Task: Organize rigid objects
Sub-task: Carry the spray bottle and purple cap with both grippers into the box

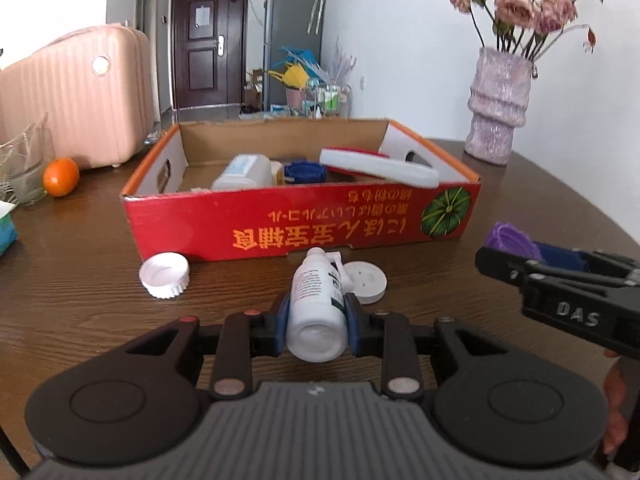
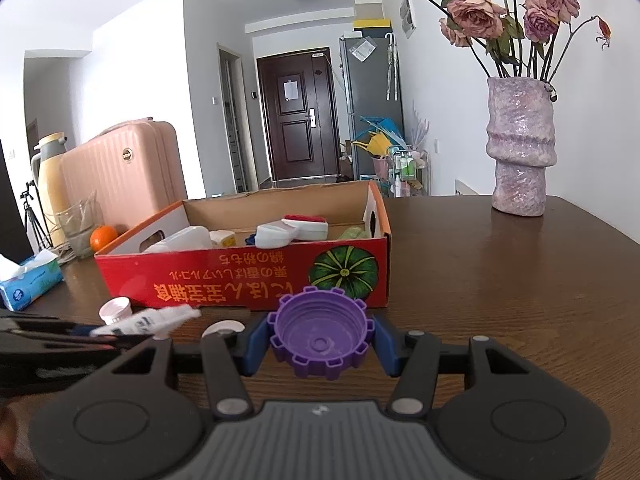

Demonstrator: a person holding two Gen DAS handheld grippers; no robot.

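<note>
My left gripper (image 1: 316, 320) clamps a white bottle (image 1: 316, 312), label unreadable; my right gripper (image 2: 320, 342), marked "DAS", pinches a purple cap (image 2: 320, 336). Ahead, the red box (image 1: 304, 220) shows upside-down yellow script. 2 white lids (image 1: 165, 275) lie before it; open table (image 2: 520, 300) lies rightward.

bottle (image 1: 316, 304): white, dark-printed label, between blue pads (image 1: 283, 316)
cap (image 2: 322, 334): purple, between blue pads (image 2: 256, 344)
box (image 1: 304, 224): red, orange lettering, green striped pumpkin, ahead of fingers
table (image 1: 80, 280): dark brown woodgrain
</note>
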